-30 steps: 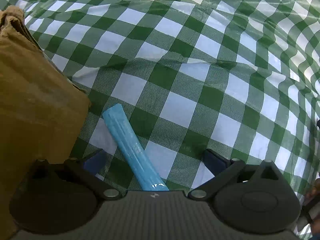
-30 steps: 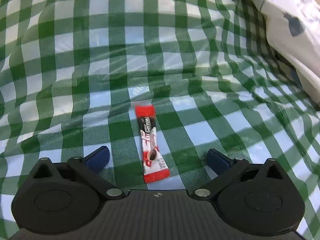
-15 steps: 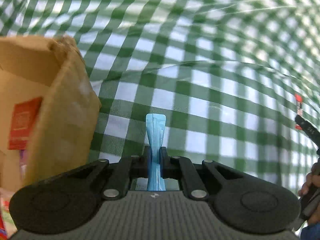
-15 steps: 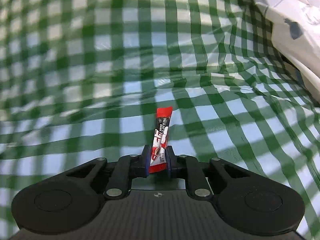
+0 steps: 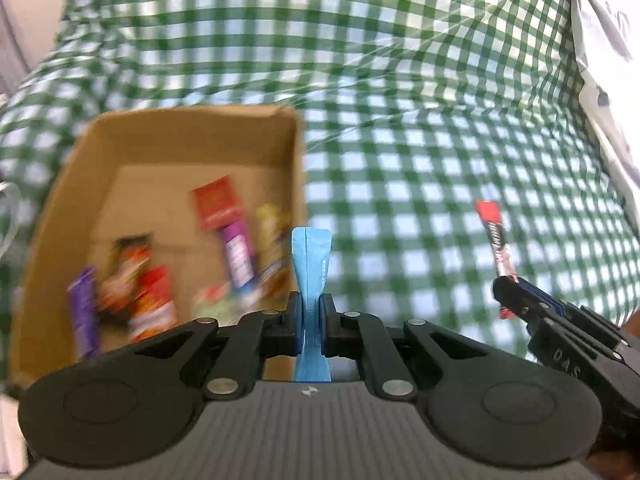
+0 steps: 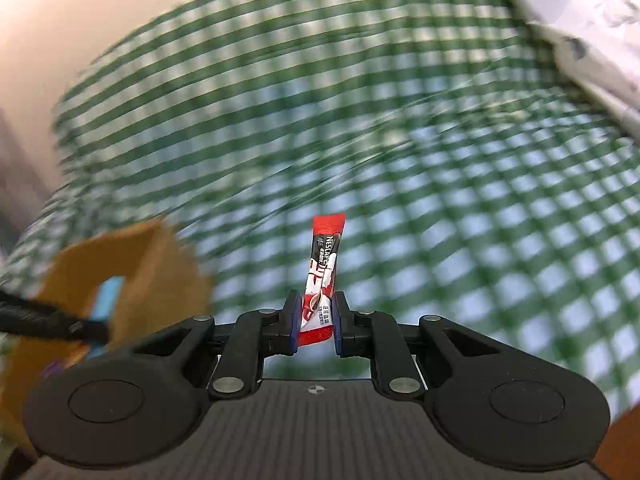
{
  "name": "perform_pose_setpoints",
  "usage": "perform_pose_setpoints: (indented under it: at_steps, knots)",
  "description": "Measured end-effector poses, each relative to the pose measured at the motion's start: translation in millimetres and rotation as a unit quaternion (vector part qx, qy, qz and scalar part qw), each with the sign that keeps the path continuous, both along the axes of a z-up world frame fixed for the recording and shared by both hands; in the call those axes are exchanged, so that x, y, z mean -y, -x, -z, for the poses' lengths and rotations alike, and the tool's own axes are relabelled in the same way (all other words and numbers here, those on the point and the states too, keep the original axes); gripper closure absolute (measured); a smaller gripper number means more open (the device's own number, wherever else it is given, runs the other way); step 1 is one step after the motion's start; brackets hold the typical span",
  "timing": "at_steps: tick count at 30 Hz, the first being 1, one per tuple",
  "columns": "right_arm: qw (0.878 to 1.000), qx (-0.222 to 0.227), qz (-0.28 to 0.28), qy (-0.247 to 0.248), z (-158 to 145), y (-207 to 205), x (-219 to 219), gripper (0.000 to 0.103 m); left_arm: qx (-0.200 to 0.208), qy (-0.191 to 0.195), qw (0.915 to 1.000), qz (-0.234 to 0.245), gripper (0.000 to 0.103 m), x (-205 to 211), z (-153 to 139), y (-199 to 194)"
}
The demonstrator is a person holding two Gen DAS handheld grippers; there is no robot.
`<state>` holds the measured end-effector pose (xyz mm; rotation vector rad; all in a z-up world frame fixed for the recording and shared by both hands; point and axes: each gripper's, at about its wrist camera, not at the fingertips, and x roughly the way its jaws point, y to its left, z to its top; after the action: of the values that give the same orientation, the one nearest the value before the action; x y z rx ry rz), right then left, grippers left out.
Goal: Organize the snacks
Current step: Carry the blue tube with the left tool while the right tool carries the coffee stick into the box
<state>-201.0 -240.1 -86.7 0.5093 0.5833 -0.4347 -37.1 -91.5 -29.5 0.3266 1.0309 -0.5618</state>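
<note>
My left gripper [image 5: 311, 308] is shut on a light blue stick packet [image 5: 311, 260], held upright above the right edge of an open cardboard box [image 5: 160, 128]. Several blurred snack packets [image 5: 224, 204] lie inside the box. My right gripper [image 6: 316, 312] is shut on a red Nescafe coffee stick [image 6: 324, 264], lifted over the green checked cloth. In the left wrist view the right gripper [image 5: 505, 294] shows at the right with the red stick [image 5: 496, 236] poking up. In the right wrist view the box [image 6: 156, 264] and the blue packet [image 6: 106, 296] appear at the left.
A green and white checked cloth [image 5: 420, 120] covers the surface. A white patterned bag or cloth [image 5: 600, 40] lies along the right edge, also at the upper right as white fabric [image 6: 580, 20]. The table's far edge and a pale wall [image 6: 60, 20] show at upper left.
Both grippers closed on their packets, lifted them off the cloth and swung left toward the box. The box's open inside has come into view under the left gripper.
</note>
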Motion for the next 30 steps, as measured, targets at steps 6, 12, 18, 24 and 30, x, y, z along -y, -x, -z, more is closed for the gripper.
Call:
perform_pose_setpoints:
  at_steps: [6,12,18,24,30]
  knots:
    - [0.996,0.01,-0.092,0.013,-38,11,-118,0.086,0.036,-0.002,0.9987,-0.037,0.095,-94,-28,35]
    - [0.993,0.02,-0.107,0.046,-58,28,-170,0.086,0.068,0.032,0.9959,-0.052,0.094,-158,-49,67]
    - [0.989,0.039,-0.115,0.086,-77,50,-208,0.086,0.083,0.074,0.9921,-0.06,0.094,-196,-62,92]
    - [0.984,0.052,-0.126,0.115,-93,68,-250,0.086,0.094,0.105,0.9883,-0.06,0.094,-221,-76,117]
    - [0.983,0.061,-0.12,0.126,-99,85,-260,0.086,0.106,0.114,0.9865,-0.053,0.094,-227,-84,132]
